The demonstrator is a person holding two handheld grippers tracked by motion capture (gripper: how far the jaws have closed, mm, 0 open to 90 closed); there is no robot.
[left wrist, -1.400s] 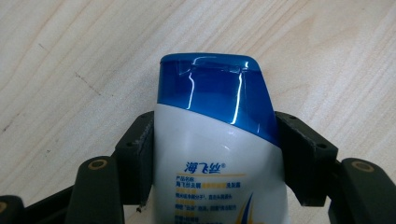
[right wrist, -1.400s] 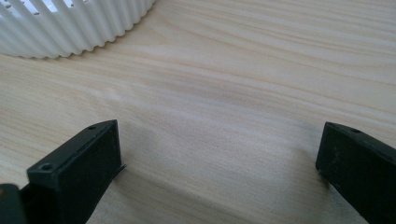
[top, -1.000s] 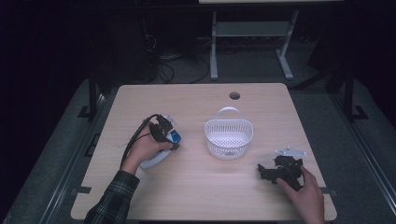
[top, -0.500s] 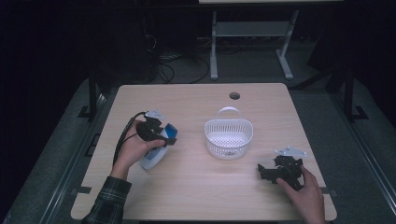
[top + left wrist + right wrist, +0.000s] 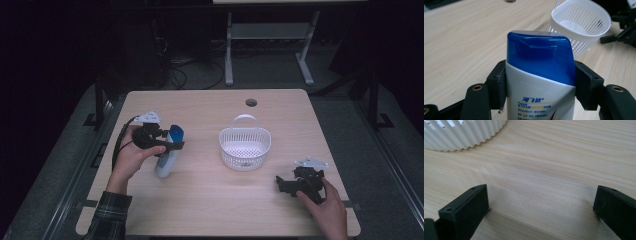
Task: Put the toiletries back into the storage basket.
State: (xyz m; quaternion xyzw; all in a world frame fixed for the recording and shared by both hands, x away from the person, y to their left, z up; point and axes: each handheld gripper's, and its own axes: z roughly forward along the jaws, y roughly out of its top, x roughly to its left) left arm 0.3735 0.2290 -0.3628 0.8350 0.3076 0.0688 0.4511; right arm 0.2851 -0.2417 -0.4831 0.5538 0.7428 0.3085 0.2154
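Two claws: our left claw (image 5: 167,145) grips bottle (image 5: 540,75) centre-left; our right claw (image 5: 541,212) gapes open lower right, near basket (image 5: 245,146).

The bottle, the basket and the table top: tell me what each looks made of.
Bottle: likely smooth plastic, white body with a glossy blue cap that catches highlights. Basket: apparently moulded white plastic, matte, its walls thin slats with a perforated bottom. Table: pale wood grain, probably laminate or veneer; the flat, even sheen leaves it open.
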